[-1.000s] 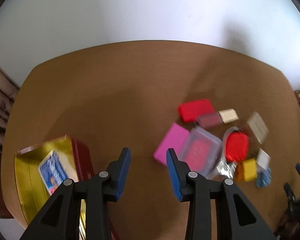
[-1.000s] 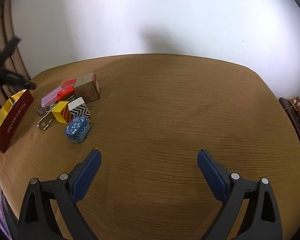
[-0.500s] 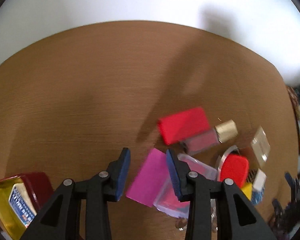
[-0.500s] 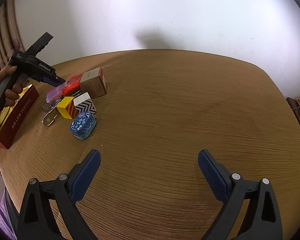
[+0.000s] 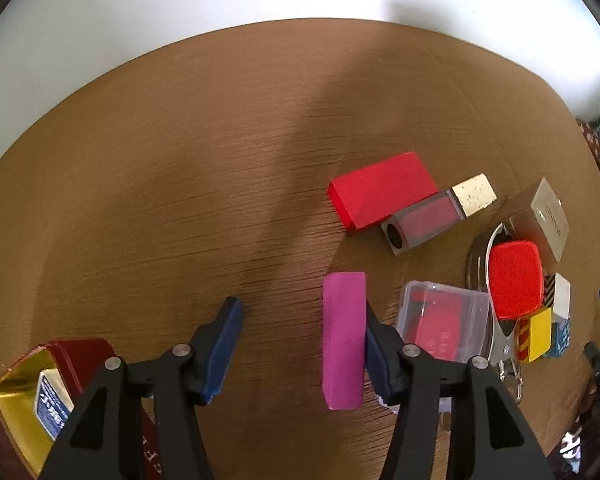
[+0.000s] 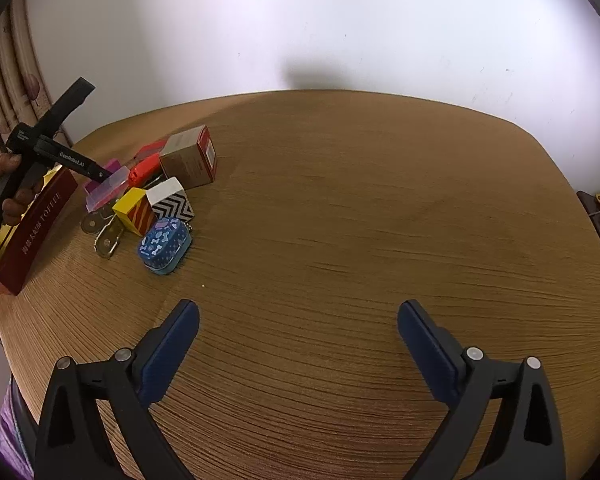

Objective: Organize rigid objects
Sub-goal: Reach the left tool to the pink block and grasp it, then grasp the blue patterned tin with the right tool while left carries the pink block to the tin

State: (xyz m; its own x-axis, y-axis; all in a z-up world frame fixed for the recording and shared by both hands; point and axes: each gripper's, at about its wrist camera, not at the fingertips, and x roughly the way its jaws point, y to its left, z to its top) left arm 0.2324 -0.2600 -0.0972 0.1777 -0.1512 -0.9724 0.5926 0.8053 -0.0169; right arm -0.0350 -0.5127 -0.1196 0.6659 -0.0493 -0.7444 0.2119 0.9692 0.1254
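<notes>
My left gripper (image 5: 300,340) is open over the wooden table (image 5: 180,184). A magenta block (image 5: 343,340) stands on edge between its fingers, against the right finger, with a gap to the left finger. Right of it lie a clear plastic case (image 5: 444,324), a red box (image 5: 382,190), a lip-gloss tube with a gold cap (image 5: 436,214) and a red rounded case (image 5: 515,280). A red and gold toffee box (image 5: 32,392) is at lower left. My right gripper (image 6: 298,340) is open and empty above bare table, far from the pile.
In the right wrist view the pile holds a blue patterned tin (image 6: 165,245), a yellow striped cube (image 6: 133,210), a zigzag box (image 6: 171,200), a brown carton (image 6: 190,158) and metal clips (image 6: 107,236). The toffee box (image 6: 32,232) stands at the left table edge. A wall is behind.
My left gripper moved down and right to the pile and opened wider. The magenta block now stands on edge between its fingers. The right gripper barely moved.
</notes>
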